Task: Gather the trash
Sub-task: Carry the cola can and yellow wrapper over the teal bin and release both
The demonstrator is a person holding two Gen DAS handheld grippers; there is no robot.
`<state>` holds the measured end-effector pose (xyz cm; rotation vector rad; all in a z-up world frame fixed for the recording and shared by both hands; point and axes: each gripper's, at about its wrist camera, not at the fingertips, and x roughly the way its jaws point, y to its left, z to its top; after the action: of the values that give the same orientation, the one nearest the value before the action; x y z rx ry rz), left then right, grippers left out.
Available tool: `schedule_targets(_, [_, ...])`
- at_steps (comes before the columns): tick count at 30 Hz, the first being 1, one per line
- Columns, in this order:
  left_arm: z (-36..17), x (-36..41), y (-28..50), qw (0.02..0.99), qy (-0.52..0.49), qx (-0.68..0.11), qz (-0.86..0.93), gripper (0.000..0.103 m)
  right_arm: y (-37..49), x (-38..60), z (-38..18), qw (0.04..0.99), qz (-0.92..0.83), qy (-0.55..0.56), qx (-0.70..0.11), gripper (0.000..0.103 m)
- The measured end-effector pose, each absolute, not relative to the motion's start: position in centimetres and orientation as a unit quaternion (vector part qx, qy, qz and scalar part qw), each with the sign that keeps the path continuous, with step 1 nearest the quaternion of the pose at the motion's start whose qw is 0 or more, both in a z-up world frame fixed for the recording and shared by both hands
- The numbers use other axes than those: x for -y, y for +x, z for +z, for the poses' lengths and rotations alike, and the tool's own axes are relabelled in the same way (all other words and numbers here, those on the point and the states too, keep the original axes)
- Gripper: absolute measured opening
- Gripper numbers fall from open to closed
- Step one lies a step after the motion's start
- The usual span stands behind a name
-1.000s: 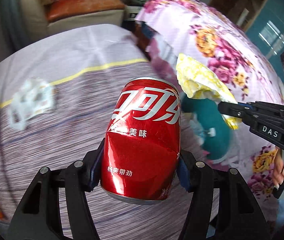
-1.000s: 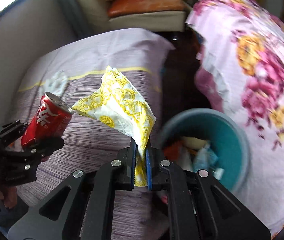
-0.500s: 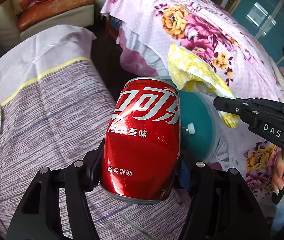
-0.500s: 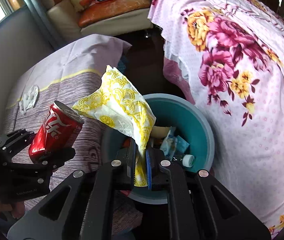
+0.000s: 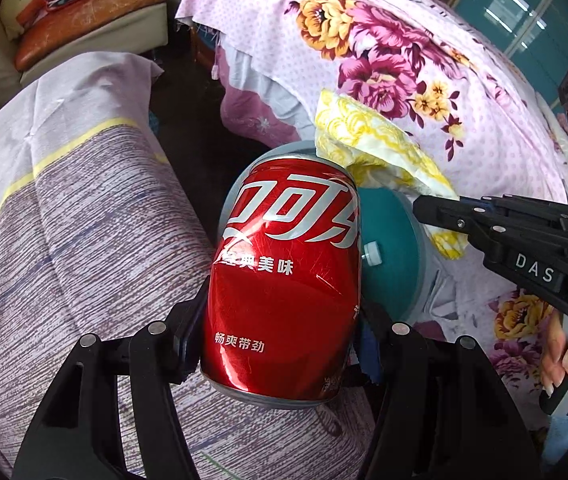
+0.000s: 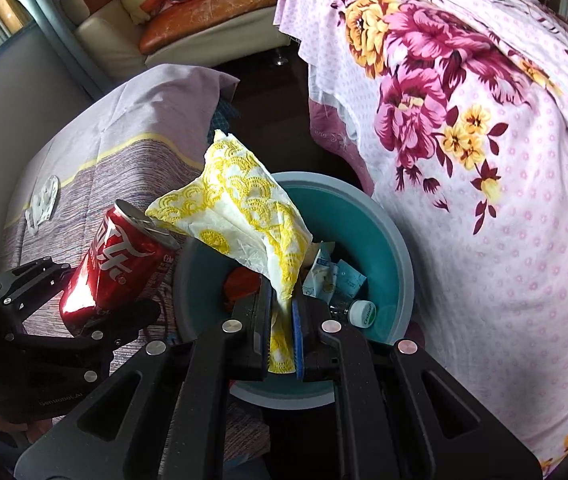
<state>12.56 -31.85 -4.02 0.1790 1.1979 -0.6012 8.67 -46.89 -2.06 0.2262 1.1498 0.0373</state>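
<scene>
Overhead, napkin point(image 6: 244, 216) (can point(image 6: 120, 256) beside) above bin rim point(image 6: 402, 264)

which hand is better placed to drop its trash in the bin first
Right, probably. The right gripper holds the yellow napkin directly over the teal bin; the left gripper's red can hangs beside the rim.

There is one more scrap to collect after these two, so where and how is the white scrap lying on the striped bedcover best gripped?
Judging by the right wrist view, the white scrap lies flat and thin on the striped bedcover. Probably best to come straight down from above and pinch a raised, crumpled edge rather than its flat middle.
</scene>
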Motion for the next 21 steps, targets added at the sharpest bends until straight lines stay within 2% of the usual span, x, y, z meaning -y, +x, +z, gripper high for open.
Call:
schedule_targets(8, [-4.2,32.8,12.8,0.779,0.086,-0.556,-0.278,0.064,8.6,47.9,-2.6,0.830,0.008,0.116,-0.546,0.009])
schedule_targets(12, [-4.3,32.7,12.9,0.782,0.085,-0.555,-0.270,0.080,8.5,48.2,-2.7,0.828,0.005,0.117,-0.548,0.009])
schedule_targets(21, [-4.4,31.7,13.0,0.783,0.083,-0.559,-0.259,0.081,8.9,47.9,-3.2,0.824,0.005,0.115,-0.554,0.009])
